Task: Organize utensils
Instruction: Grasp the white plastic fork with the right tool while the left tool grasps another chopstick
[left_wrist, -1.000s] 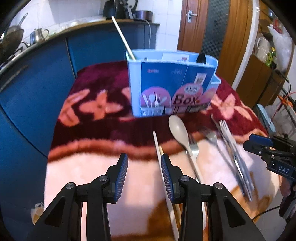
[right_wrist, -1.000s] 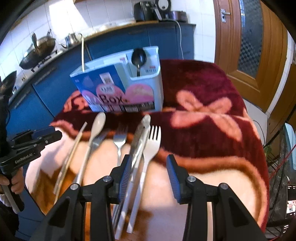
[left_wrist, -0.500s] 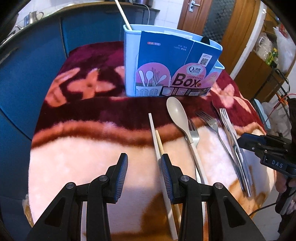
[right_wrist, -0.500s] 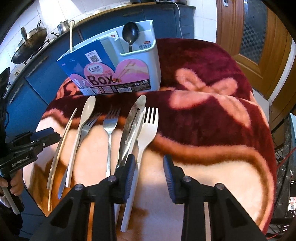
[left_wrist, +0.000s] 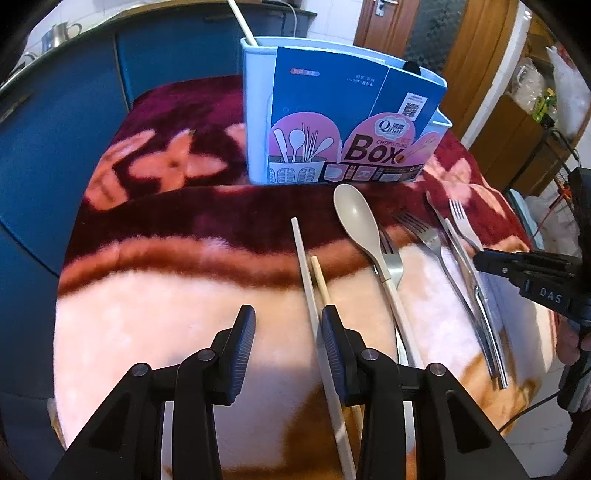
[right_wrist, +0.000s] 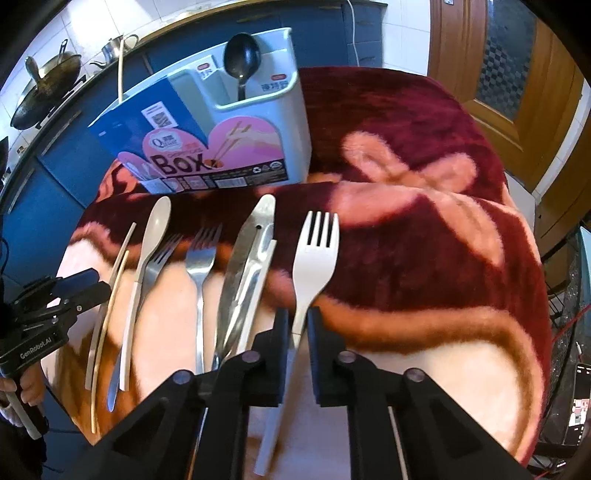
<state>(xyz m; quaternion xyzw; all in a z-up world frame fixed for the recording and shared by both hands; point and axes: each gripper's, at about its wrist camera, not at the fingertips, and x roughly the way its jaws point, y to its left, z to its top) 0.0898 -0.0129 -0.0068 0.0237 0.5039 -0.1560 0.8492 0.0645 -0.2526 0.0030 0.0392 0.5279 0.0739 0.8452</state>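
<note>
My right gripper (right_wrist: 294, 328) closing around white plastic fork (right_wrist: 314, 254), mid-handle. Light, stiff, slick; grip square. Left gripper (left_wrist: 288, 339) half-open, empty, beside chopsticks (left_wrist: 314, 295).

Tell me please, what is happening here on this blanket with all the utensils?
A person with a gripper in each hand is sorting utensils into the blue box. The right gripper is closing its jaws on the handle of the white fork, which lies on the blanket. The left gripper hangs open over the blanket beside two chopsticks, holding nothing. A beige spoon, metal forks and tongs wait in a row.
</note>
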